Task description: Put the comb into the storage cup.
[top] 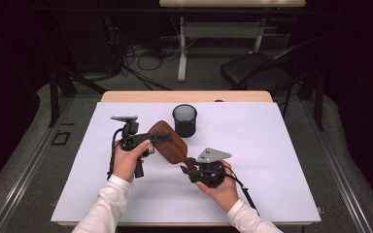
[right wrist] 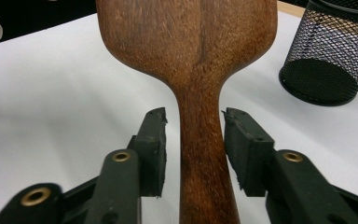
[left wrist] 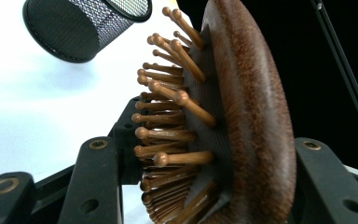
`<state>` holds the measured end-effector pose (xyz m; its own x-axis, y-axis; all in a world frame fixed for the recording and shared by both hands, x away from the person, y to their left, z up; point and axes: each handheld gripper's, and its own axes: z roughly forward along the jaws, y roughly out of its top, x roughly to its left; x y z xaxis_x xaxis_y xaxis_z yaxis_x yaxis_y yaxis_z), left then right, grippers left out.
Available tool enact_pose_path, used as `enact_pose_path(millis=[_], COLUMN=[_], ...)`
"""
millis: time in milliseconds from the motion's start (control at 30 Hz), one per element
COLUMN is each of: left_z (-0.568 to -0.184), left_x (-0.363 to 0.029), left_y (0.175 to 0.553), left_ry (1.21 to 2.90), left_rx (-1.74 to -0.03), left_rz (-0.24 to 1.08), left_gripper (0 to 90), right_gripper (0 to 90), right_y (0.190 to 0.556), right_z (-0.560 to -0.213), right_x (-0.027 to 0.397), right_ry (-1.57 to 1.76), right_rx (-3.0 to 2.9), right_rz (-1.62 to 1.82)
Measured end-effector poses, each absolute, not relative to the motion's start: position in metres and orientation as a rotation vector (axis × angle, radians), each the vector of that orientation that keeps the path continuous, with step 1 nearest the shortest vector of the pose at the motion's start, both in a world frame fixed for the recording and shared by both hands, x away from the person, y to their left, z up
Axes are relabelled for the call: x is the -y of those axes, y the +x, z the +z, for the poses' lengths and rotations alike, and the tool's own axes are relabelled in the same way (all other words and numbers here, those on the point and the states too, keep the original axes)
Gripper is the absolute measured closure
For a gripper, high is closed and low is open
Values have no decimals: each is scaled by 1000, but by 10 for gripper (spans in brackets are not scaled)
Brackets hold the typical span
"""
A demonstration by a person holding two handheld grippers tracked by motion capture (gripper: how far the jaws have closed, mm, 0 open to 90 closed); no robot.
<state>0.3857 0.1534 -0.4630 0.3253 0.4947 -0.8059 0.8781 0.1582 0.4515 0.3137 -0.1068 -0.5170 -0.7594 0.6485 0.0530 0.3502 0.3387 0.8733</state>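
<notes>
Hairbrush (top: 167, 141): wooden, stiff, light, smooth; gripping best at the handle.
Left hand-held gripper (top: 161, 138): clamping the head.
Right hand-held gripper (right wrist: 193, 122): released, flanking the handle.
Mesh cup (top: 184, 120): sitting at one o'clock.

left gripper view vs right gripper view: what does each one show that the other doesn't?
Left gripper view: the hairbrush's wooden pins and grey cushion, with the left gripper clamped across the brush head. Right gripper view: the smooth back and handle, with the right gripper's pads standing just off the handle either side. Both: the brush, the black mesh cup and the white table cover.
</notes>
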Motion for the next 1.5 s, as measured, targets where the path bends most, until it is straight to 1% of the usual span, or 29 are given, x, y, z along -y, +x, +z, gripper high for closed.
enact_pose_path(millis=[133,300,367,700,1067,1133,1300,1367,1433,1500], left_z=[-461,-458,-456,-446,-446,-447,-448,-447,-447,-446], left_x=[-152,-151,-151,-149,-149,-150,-152,-153,-153,-153], left_y=[388,391,392,398,404,405,409,411,411,412], left_ry=[1488,1491,1491,1492,1474,1477,1458,1452,1448,1446], left_rx=[-1321,-1330,-1336,-1356,-1386,-1386,-1401,-1401,-1399,-1404], left_rz=[-435,-432,-429,-398,-385,-372,-372,-375,-366,-353], left_gripper=[491,491,491,491,491,491,491,491,490,490], right_gripper=[508,402,383,359,332,305,291,264,257,225], right_y=[315,317,318,321,321,321,321,323,323,323], right_z=[-516,-512,-511,-502,-491,-491,-490,-490,-490,-489], right_x=[108,110,112,118,125,126,128,129,129,129], right_ry=[897,916,927,937,918,932,936,939,944,945], right_rx=[-2286,-2261,-2255,-2210,-2174,-2161,-2150,-2155,-2153,-2152], right_rz=[1398,1395,1384,1397,1427,1442,1440,1446,1447,1451])
